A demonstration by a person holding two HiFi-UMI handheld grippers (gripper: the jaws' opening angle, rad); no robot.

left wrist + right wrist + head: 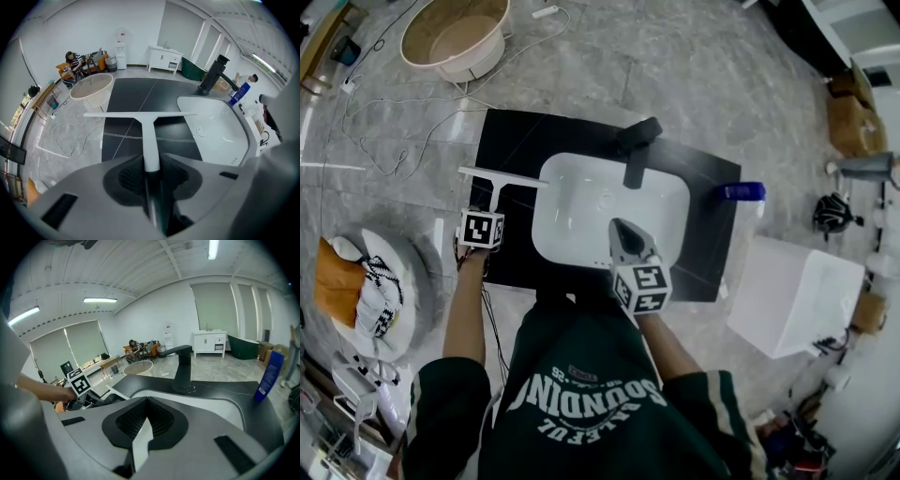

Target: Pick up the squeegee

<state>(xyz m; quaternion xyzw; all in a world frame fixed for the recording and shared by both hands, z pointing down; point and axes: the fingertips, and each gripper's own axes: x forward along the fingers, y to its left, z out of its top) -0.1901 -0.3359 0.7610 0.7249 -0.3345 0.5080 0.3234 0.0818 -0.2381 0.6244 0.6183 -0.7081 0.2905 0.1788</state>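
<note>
Your left gripper (152,174) pinches white T-shaped plastic squeegee (149,136) by handle, blade at 12 o'clock: likely balanced for lift. Right gripper (142,439) pressed together, idle.

The black worktop (516,141) stands on a shiny grey floor (703,84). Past the worktop sits a round tub (455,37), further off a white cabinet (164,58) by the white wall (84,28). Long lights (101,300) glow overhead

The only lettering I can read is on my dark green sweatshirt (581,403) — big pale capitals, upside down in the head view, spelling "SOUNDING". A curved line beside it ends in "EFUL"; its first letters and the small print nearby are too fine to read. The left marker cube (482,230) and right marker cube (642,286) carry black-and-white square codes.
</note>
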